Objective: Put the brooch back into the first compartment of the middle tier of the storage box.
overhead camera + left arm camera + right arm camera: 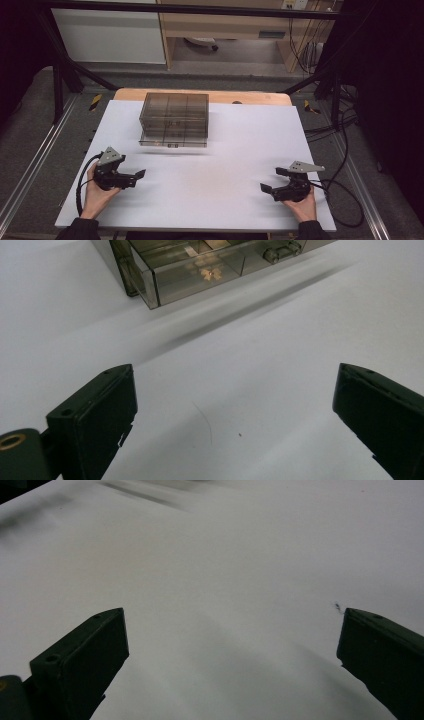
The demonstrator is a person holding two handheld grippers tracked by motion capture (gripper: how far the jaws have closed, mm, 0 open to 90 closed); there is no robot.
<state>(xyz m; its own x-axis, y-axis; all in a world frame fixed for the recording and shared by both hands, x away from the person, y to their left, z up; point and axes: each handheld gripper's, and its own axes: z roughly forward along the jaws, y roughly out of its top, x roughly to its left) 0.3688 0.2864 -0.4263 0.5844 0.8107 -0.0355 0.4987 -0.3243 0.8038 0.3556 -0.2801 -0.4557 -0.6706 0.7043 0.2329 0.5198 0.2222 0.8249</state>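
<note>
A smoky transparent plastic drawer box [174, 120] stands at the back middle of the white table top [210, 165], its lowest drawer pulled slightly forward. In the left gripper view a corner of the drawer box [200, 265] lies ahead, well apart from the jaws. My left gripper [136, 176] rests at the front left, held by a hand, jaws wide apart and empty. At the front right my right gripper [272, 180] is likewise open over bare white surface, nothing between its jaws. Both grippers [235, 405] [232, 650] point inward across the table.
Metal frame rails [30, 165] run along both sides of the table. Cables [345, 200] trail off the right gripper. A wooden desk [225, 25] and a white cabinet [107, 35] stand beyond the table's far edge.
</note>
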